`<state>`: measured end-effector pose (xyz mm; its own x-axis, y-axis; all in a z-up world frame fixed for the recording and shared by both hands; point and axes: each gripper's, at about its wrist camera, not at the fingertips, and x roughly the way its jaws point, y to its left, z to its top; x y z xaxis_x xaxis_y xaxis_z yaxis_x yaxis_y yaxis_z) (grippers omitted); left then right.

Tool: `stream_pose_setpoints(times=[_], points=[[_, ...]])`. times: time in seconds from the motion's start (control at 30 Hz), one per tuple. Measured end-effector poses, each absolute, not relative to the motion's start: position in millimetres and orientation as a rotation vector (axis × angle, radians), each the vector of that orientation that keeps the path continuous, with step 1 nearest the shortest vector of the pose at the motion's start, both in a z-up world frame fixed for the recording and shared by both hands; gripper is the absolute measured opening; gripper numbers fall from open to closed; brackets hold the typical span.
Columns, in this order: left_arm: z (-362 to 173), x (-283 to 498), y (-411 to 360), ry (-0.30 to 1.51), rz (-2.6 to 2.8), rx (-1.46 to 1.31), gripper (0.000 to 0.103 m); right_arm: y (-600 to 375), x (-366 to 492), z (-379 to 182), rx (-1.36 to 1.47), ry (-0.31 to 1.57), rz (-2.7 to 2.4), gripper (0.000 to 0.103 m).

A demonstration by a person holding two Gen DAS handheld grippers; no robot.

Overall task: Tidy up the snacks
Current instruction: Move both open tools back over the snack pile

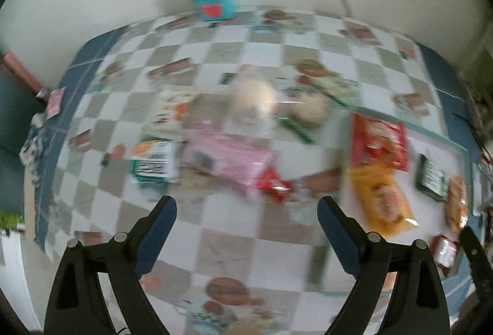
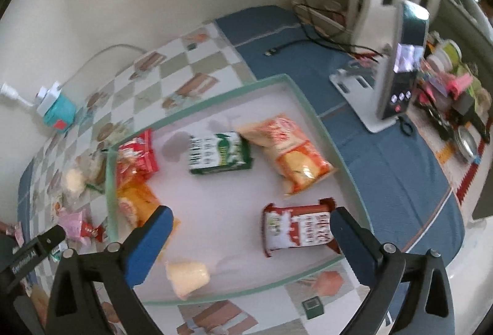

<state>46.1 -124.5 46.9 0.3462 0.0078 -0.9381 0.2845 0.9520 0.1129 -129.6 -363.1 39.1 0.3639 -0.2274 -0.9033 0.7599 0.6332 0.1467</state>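
Left gripper (image 1: 246, 211): jaws wide apart, nothing between them; pink packet (image 1: 228, 161) lies on checkered cloth just ahead. Right gripper (image 2: 251, 222): jaws wide apart, empty, above tray (image 2: 326, 135); red-white packet (image 2: 295, 230) near its right finger.

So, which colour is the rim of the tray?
Pale green. The tray rim shows best in the right wrist view.

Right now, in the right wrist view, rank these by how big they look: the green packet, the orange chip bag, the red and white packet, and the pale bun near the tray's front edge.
1. Orange chip bag
2. Green packet and red and white packet: look about alike, and the red one lies nearer the camera, so I won't rank them.
3. Pale bun, clearly smallest.
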Motion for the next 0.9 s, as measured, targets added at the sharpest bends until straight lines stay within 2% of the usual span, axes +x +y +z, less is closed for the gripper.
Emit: stream_pose_setpoints(times=[0.9], points=[[39.7,111.1,43.8,1.275,0.054,0.003,0.093,-218.0,-15.7,47.9,0.452,1.078,-0.478,0.103]])
